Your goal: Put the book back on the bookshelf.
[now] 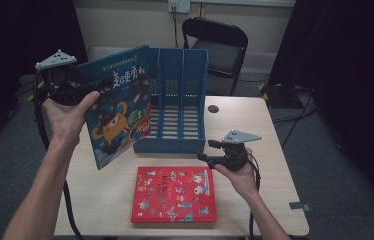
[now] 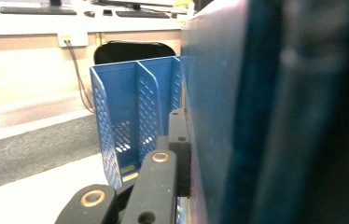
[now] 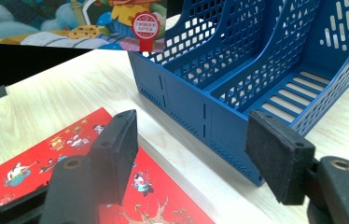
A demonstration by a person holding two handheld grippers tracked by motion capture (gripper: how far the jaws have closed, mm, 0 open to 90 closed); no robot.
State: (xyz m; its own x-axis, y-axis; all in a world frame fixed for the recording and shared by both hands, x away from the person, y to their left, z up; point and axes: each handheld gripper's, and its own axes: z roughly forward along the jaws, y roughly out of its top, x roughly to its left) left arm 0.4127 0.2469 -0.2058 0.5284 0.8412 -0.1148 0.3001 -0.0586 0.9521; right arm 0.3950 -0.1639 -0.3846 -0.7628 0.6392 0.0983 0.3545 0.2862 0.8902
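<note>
We are lifting the blue picture book [image 1: 117,112] toward the blue file rack [image 1: 177,102], and to do this well we are wanting to stand the book upright, line its lower edge up with the leftmost slot, and lower it straight so it is not catching on a perforated divider. The left gripper [image 1: 97,86] is clamped tight on the book's edge, its jaws closed hard against the cover, as the left gripper view is showing with the dark board [image 2: 219,116] pressed beside the jaw. The book is hanging tilted in the air, just left of the rack and above the table [image 1: 105,195]. Its cover is showing a cartoon orange creature and white characters. The right gripper [image 1: 212,150] is waiting partly open and holding nothing, near the red picture book [image 1: 175,195] lying flat in front of the rack
</note>
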